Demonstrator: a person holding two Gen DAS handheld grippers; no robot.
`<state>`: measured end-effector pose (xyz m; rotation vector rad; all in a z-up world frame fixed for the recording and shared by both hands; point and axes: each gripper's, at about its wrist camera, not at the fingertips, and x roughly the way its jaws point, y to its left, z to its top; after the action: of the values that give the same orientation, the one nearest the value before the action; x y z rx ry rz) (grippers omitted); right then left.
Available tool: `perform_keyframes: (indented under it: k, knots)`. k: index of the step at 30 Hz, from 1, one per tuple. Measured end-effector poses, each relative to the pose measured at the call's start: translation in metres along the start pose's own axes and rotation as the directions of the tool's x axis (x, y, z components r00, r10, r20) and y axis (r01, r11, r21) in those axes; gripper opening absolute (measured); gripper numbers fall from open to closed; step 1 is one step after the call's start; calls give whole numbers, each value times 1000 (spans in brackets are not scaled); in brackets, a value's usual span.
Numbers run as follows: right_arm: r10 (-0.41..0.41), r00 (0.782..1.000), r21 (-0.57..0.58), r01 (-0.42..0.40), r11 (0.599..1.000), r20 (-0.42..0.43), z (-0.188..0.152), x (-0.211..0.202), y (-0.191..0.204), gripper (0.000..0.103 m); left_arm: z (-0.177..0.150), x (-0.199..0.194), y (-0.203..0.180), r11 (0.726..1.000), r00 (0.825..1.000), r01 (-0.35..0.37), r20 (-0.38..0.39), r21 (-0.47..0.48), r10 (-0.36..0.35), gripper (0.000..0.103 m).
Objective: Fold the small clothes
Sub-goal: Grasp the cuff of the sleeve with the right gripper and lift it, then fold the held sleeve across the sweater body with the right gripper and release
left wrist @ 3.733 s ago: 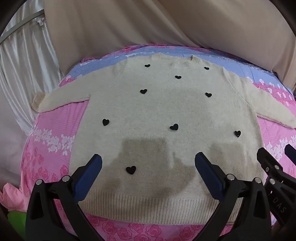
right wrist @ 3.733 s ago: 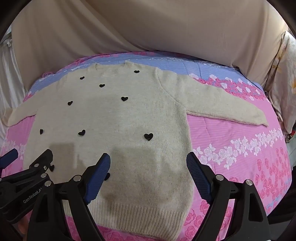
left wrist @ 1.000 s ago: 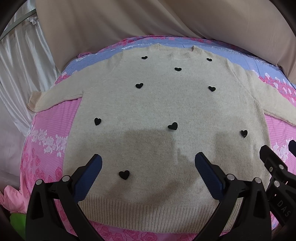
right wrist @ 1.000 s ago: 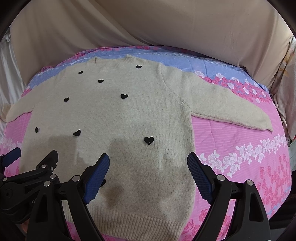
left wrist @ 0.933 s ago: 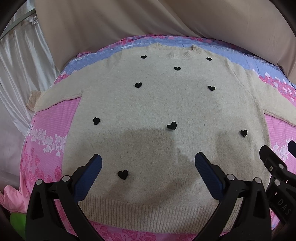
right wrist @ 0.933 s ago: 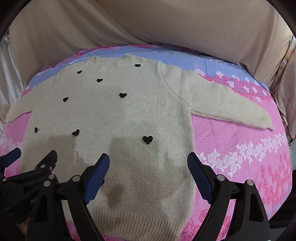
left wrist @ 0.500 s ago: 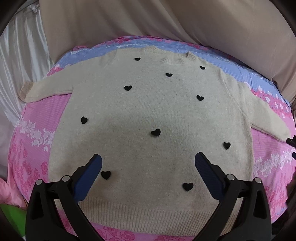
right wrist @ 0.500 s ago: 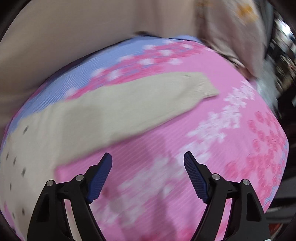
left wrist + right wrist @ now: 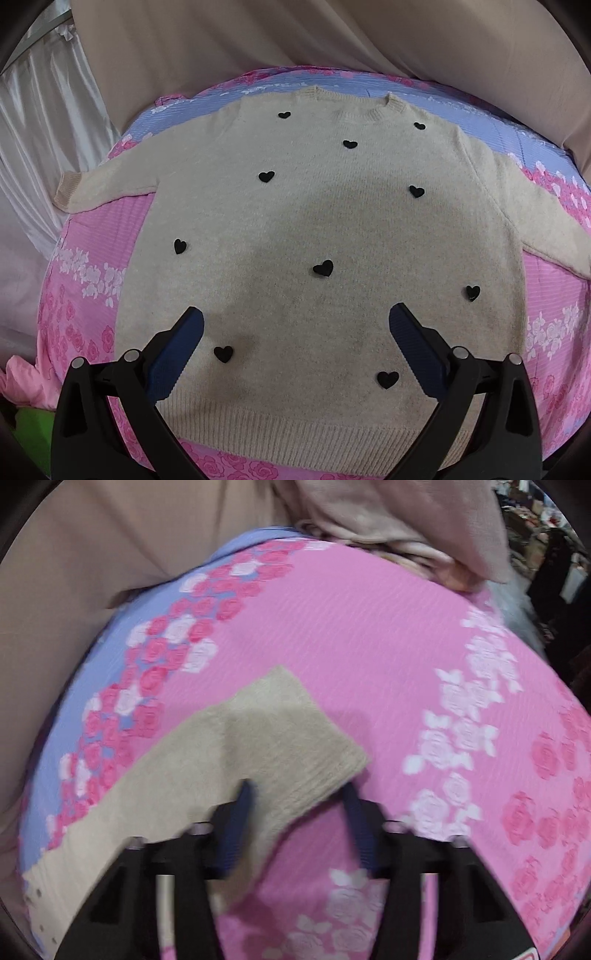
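Sweater is laid flat, face up, on the pink floral sheet, filling the centre of the left wrist frame. Left gripper is spread wide above the hem; nothing is held. Right gripper is partly closed, jaws straddling the sleeve cuff at lower centre; a firm pinch cannot be confirmed through blur. Bare sheet is seen right of the cuff.

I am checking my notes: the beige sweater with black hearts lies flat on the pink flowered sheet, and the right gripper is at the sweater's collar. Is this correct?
Not quite. The right wrist view shows the right gripper at the sleeve cuff, not the collar. The sweater does lie flat on the flowered sheet.
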<state>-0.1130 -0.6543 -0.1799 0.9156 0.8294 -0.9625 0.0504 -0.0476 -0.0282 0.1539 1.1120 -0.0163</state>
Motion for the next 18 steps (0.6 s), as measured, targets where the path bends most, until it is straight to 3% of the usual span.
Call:
perform_keyframes:
  k: [1,3,7,9,12,14,18]
  knots:
    - [67,998,4,-67,998,-16,3,2,2,8,1,1,0,1000,1000,2,-2,1,-2,98]
    - [123,992,15,-123,992,1,9,-7,7,8,3,3,0,1000,1000,8,-4,1,-8,98]
    - [301,951,-81,-295,952,76,16,-63,56,7,7,6,1,999,999,37,5,-5,-37,98]
    - [405,911,-152,-390,908,81,11,-98,96,7,8,9,2,998,998,57,4,-13,-57,98]
    - [546,837,-276,-517,810,33,-16,-150,169,7,9,11,8,995,996,93,8,-34,-93,98]
    - [624,780,-350,-596,722,-40,-44,-176,224,7,9,11,14,992,993,116,18,-53,-115,98]
    - [690,685,-442,-708,551,-236,-125,-201,330,8,9,14,36,983,988,151,29,-108,-149,98]
